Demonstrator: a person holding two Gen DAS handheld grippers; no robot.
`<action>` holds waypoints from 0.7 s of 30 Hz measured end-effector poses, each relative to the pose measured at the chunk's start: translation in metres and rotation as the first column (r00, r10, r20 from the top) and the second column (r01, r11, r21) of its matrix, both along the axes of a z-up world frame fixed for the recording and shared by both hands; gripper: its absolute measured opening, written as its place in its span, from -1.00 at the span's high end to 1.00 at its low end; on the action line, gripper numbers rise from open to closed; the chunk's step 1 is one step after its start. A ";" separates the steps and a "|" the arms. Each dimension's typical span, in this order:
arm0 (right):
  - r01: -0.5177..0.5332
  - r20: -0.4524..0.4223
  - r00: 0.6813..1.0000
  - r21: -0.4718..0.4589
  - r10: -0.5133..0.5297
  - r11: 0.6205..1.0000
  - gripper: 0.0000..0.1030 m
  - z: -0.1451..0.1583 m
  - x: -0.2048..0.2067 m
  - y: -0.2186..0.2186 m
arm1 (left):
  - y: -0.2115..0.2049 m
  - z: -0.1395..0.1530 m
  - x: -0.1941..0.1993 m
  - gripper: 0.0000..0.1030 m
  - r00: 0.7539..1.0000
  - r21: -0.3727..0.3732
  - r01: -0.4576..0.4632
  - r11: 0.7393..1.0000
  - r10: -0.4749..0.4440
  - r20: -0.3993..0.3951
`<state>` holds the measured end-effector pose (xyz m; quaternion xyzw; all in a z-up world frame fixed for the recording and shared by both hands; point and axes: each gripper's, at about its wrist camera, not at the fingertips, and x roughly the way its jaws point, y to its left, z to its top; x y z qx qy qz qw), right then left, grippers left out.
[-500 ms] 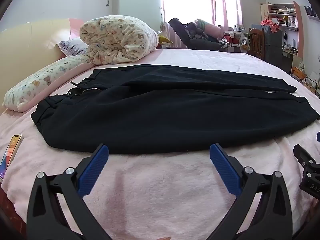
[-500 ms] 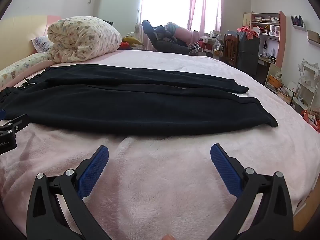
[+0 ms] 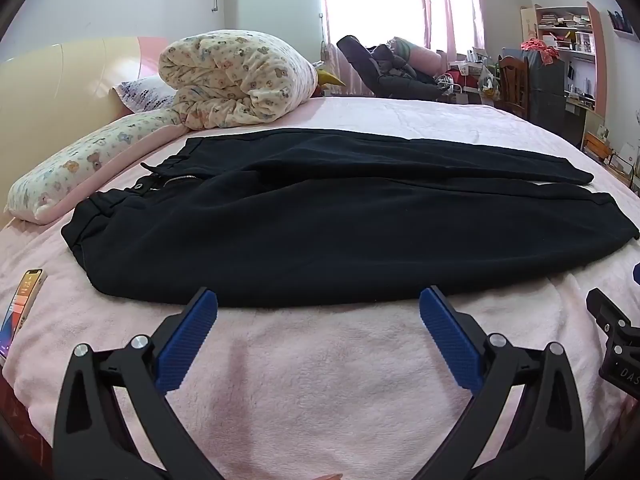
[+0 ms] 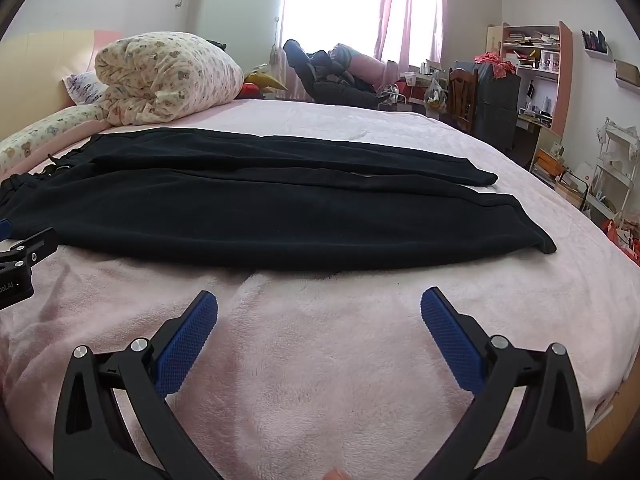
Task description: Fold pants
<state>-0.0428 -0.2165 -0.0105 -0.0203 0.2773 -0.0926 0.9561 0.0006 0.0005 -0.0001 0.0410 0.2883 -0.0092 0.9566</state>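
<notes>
Left wrist view: pants (image 3: 340, 232) lie flat on bed (image 3: 320, 380), unfolded; you've both hand-held grippers, left (image 3: 318, 328) & right (image 4: 319, 328), spread wide w/ nothing gripped. All folds left.

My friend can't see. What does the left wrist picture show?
Black pants lie flat across a pink bed, waistband to the left. The left gripper hovers near their closest edge, jaws wide open and empty. A phone lies at the left.
</notes>
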 end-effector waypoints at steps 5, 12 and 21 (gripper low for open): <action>0.000 -0.001 1.000 0.000 0.000 1.000 -0.97 0.000 0.001 0.000 | 0.000 0.000 0.000 -0.97 1.000 0.000 0.000 1.000 0.000 0.000; 0.000 -0.001 1.000 0.001 0.000 1.000 -0.97 0.000 0.001 0.001 | 0.000 0.000 0.000 -0.97 1.000 -0.001 0.000 1.000 0.000 -0.001; 0.000 -0.002 1.000 0.002 0.000 1.000 -0.97 -0.001 0.002 0.000 | 0.003 -0.006 0.004 -0.97 1.000 -0.007 -0.003 1.000 0.003 -0.005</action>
